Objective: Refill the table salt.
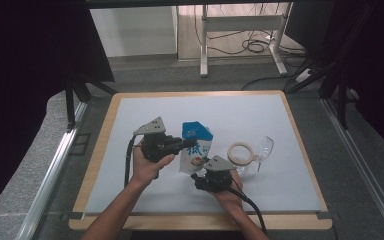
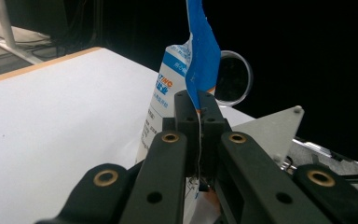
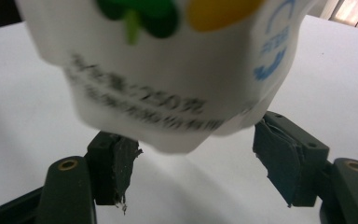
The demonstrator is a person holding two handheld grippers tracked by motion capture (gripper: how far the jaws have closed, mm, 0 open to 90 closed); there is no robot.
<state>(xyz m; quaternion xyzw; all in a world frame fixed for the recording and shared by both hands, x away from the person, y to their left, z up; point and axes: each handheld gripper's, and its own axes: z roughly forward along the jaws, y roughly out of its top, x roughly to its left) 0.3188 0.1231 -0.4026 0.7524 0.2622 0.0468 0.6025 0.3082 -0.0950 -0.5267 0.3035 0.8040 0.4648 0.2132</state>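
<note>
Blue pouch (image 1: pixel 196 147) at frame centre: my left tool (image 1: pixel 182 144) is clenched on its top edge to steady it, while my right tool (image 1: pixel 198 181) waits released under its base.

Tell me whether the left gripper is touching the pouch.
Touching. The left gripper view shows the left gripper with its jaws shut on the blue top edge of the pouch.

White-and-blue pouch (image 1: pixel 196 148) stands upright mid-table, blue top edge pinched, base lifted slightly clear of the surface.
</note>
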